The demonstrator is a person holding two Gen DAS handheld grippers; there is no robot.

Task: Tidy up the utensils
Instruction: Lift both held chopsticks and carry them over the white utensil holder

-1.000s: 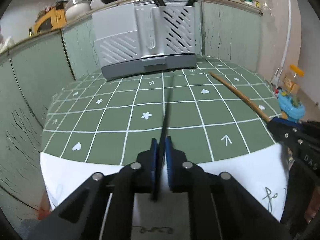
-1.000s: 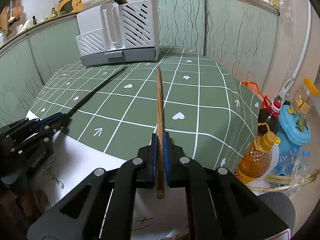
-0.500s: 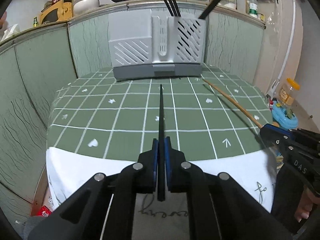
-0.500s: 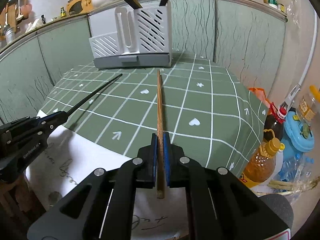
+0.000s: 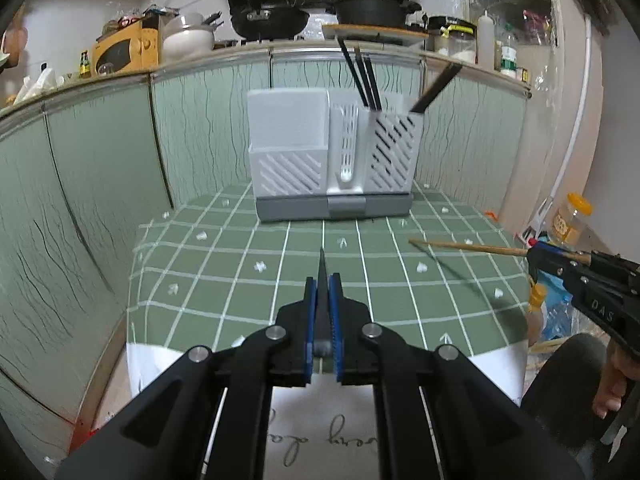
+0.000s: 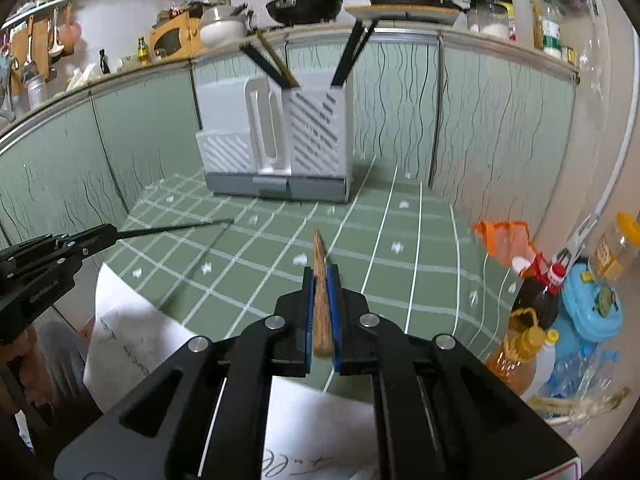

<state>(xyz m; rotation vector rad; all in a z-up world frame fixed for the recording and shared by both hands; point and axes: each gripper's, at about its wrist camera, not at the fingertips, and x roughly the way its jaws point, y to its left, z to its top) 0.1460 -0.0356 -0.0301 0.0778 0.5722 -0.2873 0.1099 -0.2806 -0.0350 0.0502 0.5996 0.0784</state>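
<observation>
The slim black chopstick is clamped between the blue pads of the left gripper, its tip pointing forward toward the white slotted plastic utensil holder. The chopstick is raised clear of the bench, which carries a green cloth with a white grid. The brown wooden chopstick is clamped in the same manner by the right gripper and likewise points toward the holder from above the cloth. Both grippers are narrow, each closed on its chopstick.

The holder stands upright on a grey base at the far edge of the bench, against the green panelled wall. Its right-hand slotted compartment already contains several dark chopsticks, leaning out above the rim. In the right wrist view one brown stick also shows among them.

Nearer than the holder, a white sheet with handwriting overlaps the near edge of the cloth. To the right of the holder, beyond the bench edge, stand an amber oil bottle and a blue plastic container.
</observation>
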